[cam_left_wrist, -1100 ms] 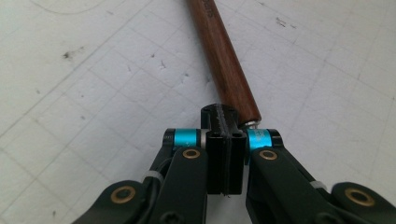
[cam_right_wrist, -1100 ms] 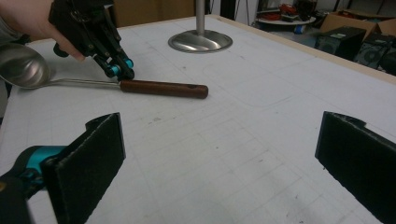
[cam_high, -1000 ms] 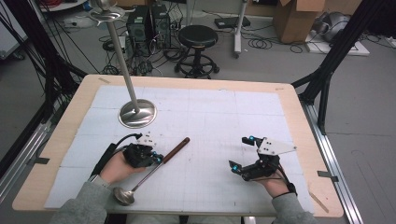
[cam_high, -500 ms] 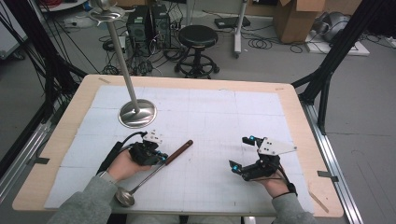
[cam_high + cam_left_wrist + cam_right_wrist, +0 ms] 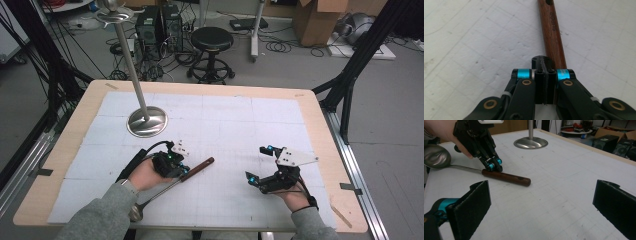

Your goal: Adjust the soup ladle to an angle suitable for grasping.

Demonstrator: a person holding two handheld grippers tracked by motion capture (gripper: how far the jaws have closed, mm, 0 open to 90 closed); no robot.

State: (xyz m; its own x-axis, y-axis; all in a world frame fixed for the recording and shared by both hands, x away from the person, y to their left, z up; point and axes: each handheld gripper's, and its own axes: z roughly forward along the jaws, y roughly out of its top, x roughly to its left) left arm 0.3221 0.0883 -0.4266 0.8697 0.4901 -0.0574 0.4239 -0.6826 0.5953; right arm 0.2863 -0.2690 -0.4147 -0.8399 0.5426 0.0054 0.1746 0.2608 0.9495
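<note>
A: What lies nearest the person?

B: A ladle (image 5: 165, 187), flat on the white mat (image 5: 225, 130) that covers the bench (image 5: 320, 125). Its steel bowl (image 5: 136, 212) sits at the near edge and its brown wooden handle (image 5: 197, 167) slants away toward the middle.

A: And the left gripper (image 5: 182, 169)?

B: Its tip is down beside the handle, where wood meets steel shaft. In the left gripper view its jaws are pressed flat together with nothing between them, and the handle (image 5: 551, 32) runs past on one side.

A: The right gripper (image 5: 260, 165)?

B: Near the bench's right side, well apart from the ladle, jaws spread wide and empty.

A: Farther back?

B: A steel stand (image 5: 146, 121), its round base on the mat's far left, with a pole rising from it. Beyond the bench, a black stool (image 5: 212, 40) and cardboard boxes (image 5: 320, 20) are on the floor.
</note>
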